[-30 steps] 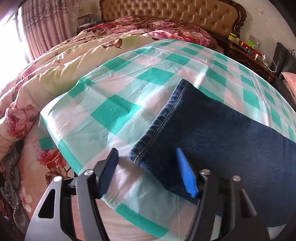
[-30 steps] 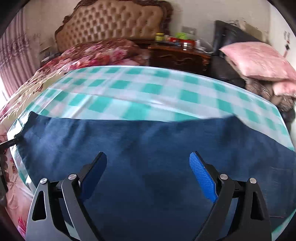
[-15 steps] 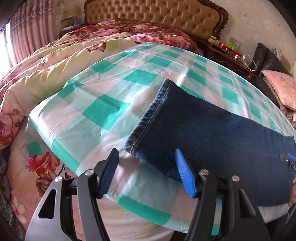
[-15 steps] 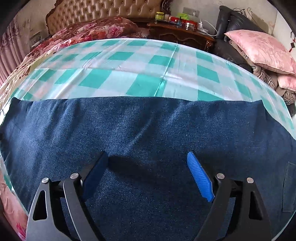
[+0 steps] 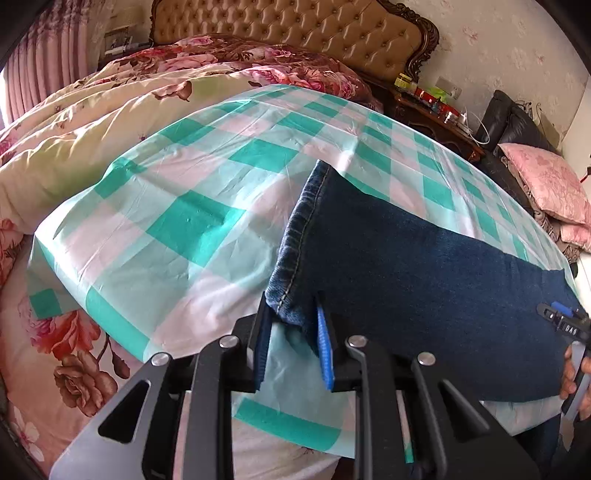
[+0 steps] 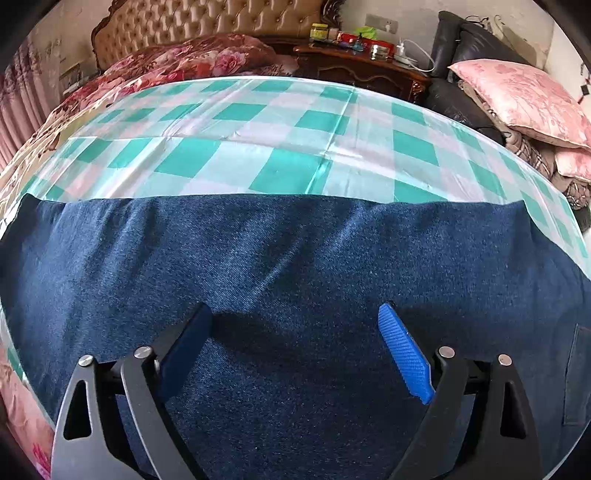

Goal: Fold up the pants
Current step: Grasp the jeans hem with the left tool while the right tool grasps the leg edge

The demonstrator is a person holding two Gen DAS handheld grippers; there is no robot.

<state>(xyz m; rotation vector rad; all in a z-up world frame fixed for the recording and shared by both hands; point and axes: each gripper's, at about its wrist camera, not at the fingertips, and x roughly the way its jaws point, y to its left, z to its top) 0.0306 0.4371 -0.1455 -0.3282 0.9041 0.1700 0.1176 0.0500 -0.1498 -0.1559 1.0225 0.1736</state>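
Dark blue jeans (image 5: 417, 266) lie flat, legs together, across a green and white checked cloth (image 5: 192, 221) on the bed. My left gripper (image 5: 291, 314) is shut on the near corner of the leg hem (image 5: 295, 236). In the right wrist view the jeans (image 6: 288, 251) fill the lower frame, with a back pocket (image 6: 578, 373) at the right edge. My right gripper (image 6: 295, 328) is open just above the denim, mid-leg. It also shows small at the right edge of the left wrist view (image 5: 565, 321).
The checked cloth's near edge (image 5: 280, 424) hangs over a floral quilt (image 5: 59, 354). A tufted headboard (image 5: 295, 29) and a cluttered bedside table (image 6: 362, 62) stand at the back. Pink pillows (image 6: 517, 99) are piled on a dark chair at right.
My left gripper moved forward onto the hem corner and closed on it. My right gripper lowered closer to the denim and stayed open.
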